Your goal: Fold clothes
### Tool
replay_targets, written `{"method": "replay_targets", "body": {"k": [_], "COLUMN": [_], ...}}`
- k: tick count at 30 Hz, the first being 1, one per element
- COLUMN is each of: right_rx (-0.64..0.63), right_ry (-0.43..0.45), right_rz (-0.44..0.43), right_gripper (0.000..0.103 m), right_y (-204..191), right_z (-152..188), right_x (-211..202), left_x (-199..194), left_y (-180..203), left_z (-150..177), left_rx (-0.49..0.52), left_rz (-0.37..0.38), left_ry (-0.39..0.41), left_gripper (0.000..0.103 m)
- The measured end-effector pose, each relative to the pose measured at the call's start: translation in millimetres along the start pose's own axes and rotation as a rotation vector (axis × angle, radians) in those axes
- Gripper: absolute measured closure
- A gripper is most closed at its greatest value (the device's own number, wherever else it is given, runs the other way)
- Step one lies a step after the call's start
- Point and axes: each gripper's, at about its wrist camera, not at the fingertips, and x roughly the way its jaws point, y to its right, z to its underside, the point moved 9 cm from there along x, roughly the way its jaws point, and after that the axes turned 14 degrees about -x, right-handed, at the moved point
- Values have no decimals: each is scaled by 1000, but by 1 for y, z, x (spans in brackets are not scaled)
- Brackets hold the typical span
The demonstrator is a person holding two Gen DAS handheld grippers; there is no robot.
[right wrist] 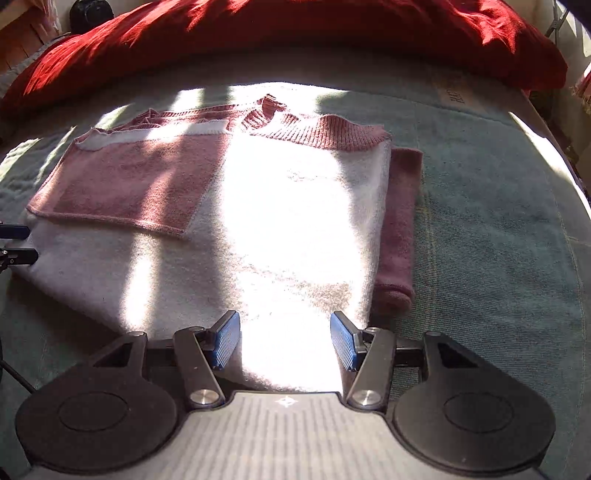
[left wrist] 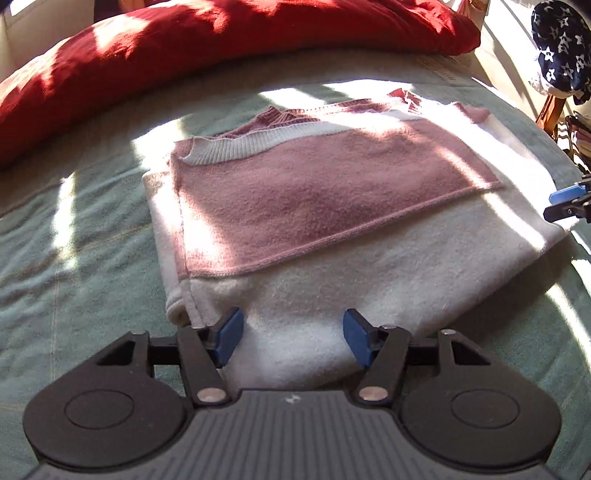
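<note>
- The sweater (left wrist: 332, 229), a fuzzy knit in cream and dusty pink, lies folded into a rough rectangle on a green bedspread (left wrist: 74, 240); its ribbed pink collar (right wrist: 325, 134) faces away from both cameras.
- A pink sleeve panel (left wrist: 314, 199) is folded flat across the cream body, its stitched hem running in a straight diagonal line.
- In the right wrist view a second pink sleeve (right wrist: 400, 229) sticks out from under the sweater's right edge as a soft rounded roll.
- The left gripper (left wrist: 293, 341) has its blue pads spread apart over the sweater's near cream edge, gripping nothing.
- The right gripper (right wrist: 284, 339) likewise stands parted above the near edge, pads clear of the cloth.
- A rumpled red blanket (right wrist: 295, 33) bulks along the far side of the bed.
- Bare bedspread lies open to the left, right and near sides of the sweater; strong sunlight bleaches the middle.
</note>
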Motion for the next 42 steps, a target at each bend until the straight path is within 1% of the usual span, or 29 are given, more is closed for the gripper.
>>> {"method": "replay_targets", "body": {"k": [1,3,4,7,8,10,12,13,15,16,17,18,21,22,25,27,30,32,34,36,37,39,41,42], "right_rx": [28,49,37,-14,-37,-39,-28,-25,-26,-31,-36,-38,-66,-81,-124,-147,-102,-82,-72,-57,-49,-59,-65,-58], "right_ry": [-11,-3,12,56,65,49,-1,-26,-24,-18,-14,-3,47,53,67,37,-17,-18,-4,38,60,89,114,105], "right_rz": [-11,-11,-6,7,8,-6,8,14,18,18,16,8,-65,-83,-137,-141,-125,-119,-124,-190,-223,-284,-346,-360], "right_gripper": [44,44,44,40,39,38,38,38,38,37,32,31,28,26,26,26,26,26,26,25,23,23,22,22], "right_y": [2,2,-1,-12,-17,-22,-20,-18,-18,-20,-23,-27,-52,-60,-85,-90,-77,-70,-67,-78,-84,-102,-119,-122], "right_z": [10,10,5,-10,-14,-12,3,11,19,18,16,12,-5,-9,-19,-13,6,10,9,-2,-8,-20,-31,-32], "right_x": [0,-10,-15,-25,-25,-17,-9,-6,-14,-19,-24,-28,-31,-27,-15,-3,0,-10,-21,-24,-25,-16,-5,1], "left_x": [-5,-15,-20,-25,-22,-15,-7,-9,-20,-25,-28,-29,-22,-18,-3,-2,-18,-27,-34,-33,-32,-24,-14,-9], "left_y": [-3,2,7,21,22,18,7,4,5,8,12,16,30,31,30,21,14,16,27,47,58,77,91,94], "left_z": [2,-3,-8,-20,-21,-15,2,8,13,13,11,9,2,2,8,17,22,21,14,5,0,-7,-9,-8], "left_rx": [-12,12,30,85,85,52,13,7,17,24,24,21,23,27,44,48,53,71,89,85,82,91,123,133], "left_rz": [6,-2,-1,20,16,6,-30,-33,-24,-20,-9,5,49,48,28,5,6,5,28,99,136,200,232,235], "left_ry": [0,10,27,79,76,46,-17,-23,-5,-3,-2,3,13,9,-16,-35,-34,-32,-6,19,32,39,39,28], "left_gripper": [41,41,41,38,38,38,38,38,38,36,35,35,34,34,34,34,34,34,34,32,31,31,31,31]}}
